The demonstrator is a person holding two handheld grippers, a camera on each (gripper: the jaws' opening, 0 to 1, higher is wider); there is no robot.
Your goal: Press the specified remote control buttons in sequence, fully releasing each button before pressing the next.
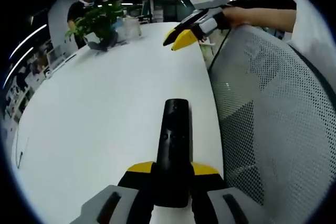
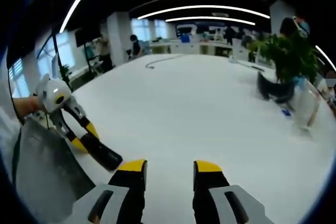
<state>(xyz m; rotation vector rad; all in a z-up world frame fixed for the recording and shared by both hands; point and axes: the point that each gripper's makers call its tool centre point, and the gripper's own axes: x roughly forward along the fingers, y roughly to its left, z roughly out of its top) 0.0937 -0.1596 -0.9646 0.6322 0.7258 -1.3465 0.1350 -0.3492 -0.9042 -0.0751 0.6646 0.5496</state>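
The remote control (image 1: 174, 150) sits between the left gripper (image 1: 172, 174)'s jaws over the bench (image 1: 105, 108); a potted plant (image 1: 97, 22) stands at the bench's far end, a mesh chair (image 1: 273, 119) beside its edge.

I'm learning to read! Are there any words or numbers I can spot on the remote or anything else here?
None can be read.
Black remote in the left gripper: its buttons are too blurred to make out.
Small blue item by the potted plant: too small to read.

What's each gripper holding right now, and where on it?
Left gripper grips the slim black remote control by its near end. Right gripper is open, holding nothing.
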